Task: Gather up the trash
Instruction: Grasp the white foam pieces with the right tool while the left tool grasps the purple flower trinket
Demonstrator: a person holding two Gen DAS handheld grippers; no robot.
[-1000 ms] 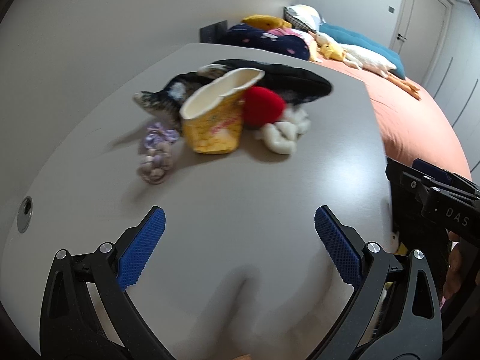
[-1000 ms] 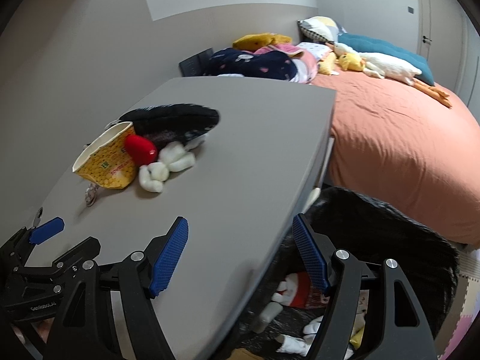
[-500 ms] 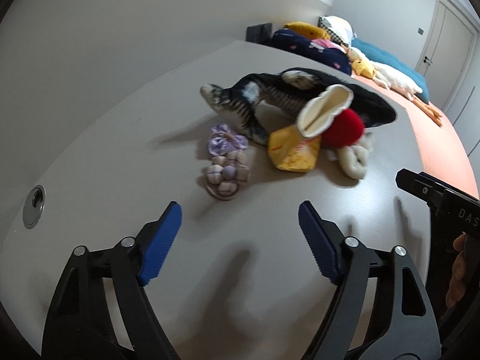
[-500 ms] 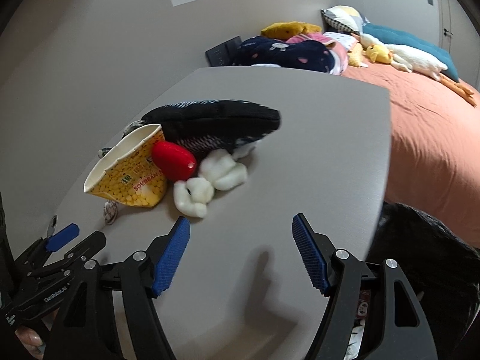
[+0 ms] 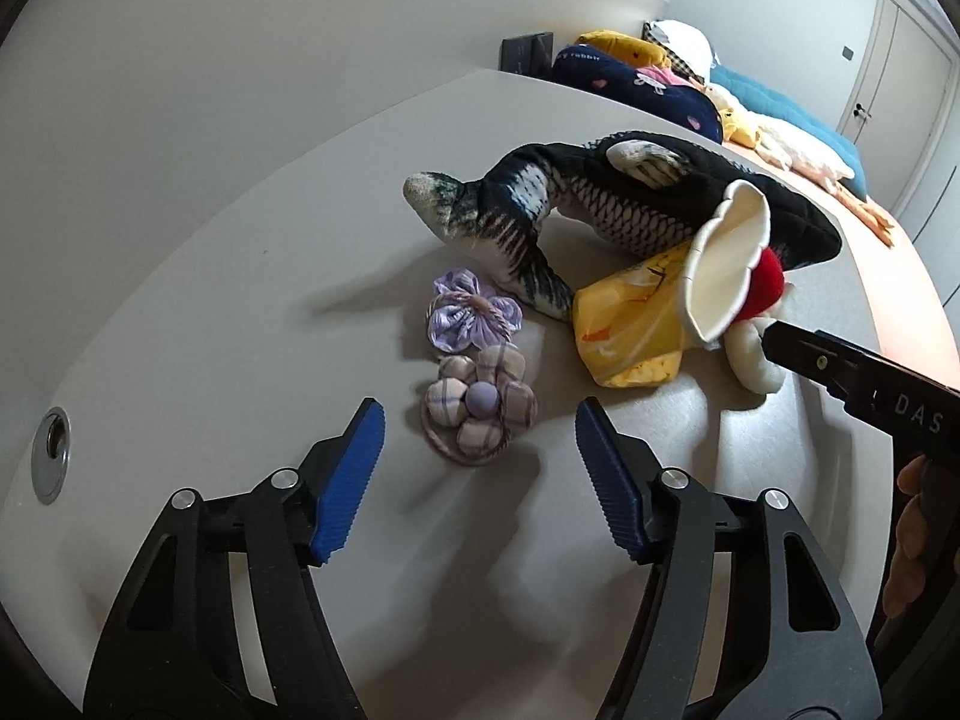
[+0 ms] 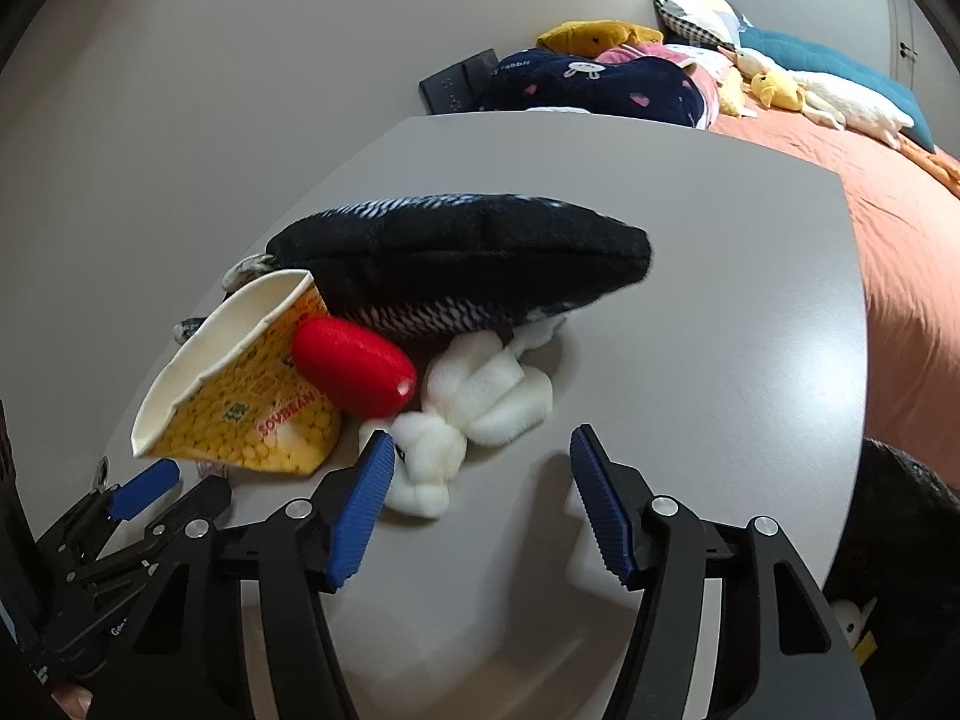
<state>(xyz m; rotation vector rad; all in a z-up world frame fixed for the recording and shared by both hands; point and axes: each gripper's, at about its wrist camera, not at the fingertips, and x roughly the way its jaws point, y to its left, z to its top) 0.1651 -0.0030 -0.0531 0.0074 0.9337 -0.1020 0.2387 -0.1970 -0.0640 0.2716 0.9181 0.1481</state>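
Note:
A crushed yellow popcorn cup (image 5: 636,324) (image 6: 240,396) lies on its side on the grey table (image 5: 240,276). A red plush piece (image 6: 354,366) and a white plush toy (image 6: 480,396) lie beside it, under a black fish plush (image 6: 468,264) (image 5: 600,198). Two purple fabric flower ties (image 5: 477,402) lie just ahead of my left gripper (image 5: 480,450), which is open and empty. My right gripper (image 6: 480,480) is open and empty, its left fingertip next to the white plush.
A bed with orange cover (image 6: 912,228) and several pillows and plush toys (image 6: 600,84) lies beyond the table. A black trash bag (image 6: 900,516) sits below the table's right edge. A metal grommet (image 5: 51,453) is set in the table at left.
Both grippers have moved forward toward the pile. The left one swung left and now faces the purple flower ties. The right one moved from the table edge over to the white plush.

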